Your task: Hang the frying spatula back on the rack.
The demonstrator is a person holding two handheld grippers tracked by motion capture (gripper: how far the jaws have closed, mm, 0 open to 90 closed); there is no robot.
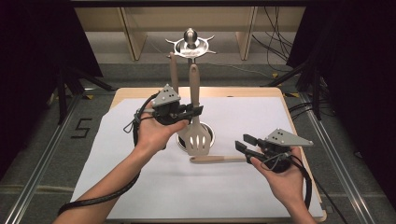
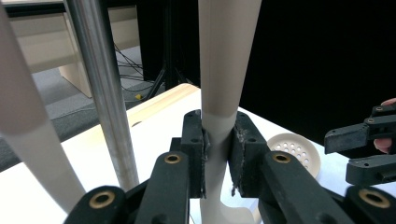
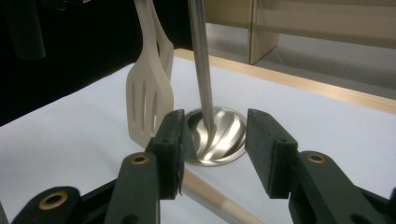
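Left gripper (image 1: 195,111) clamped on handle of slotted spatula (image 1: 199,142), hung upright beside steel stand (image 1: 190,44) mid-table; likely light, stiff, smooth, best pinched at narrow neck. Right gripper (image 1: 243,142) spread apart over skimmer handle (image 1: 217,159), flat on white sheet (image 1: 154,186). Floor mark "5" (image 1: 81,128) readable, no brands.

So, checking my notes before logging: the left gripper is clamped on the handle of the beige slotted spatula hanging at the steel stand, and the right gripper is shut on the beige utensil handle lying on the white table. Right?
Not quite. The right gripper stands open: the right gripper view shows its jaws apart over the lying beige utensil handle. The rest holds: the left gripper clamps the beige slotted spatula at the steel stand.
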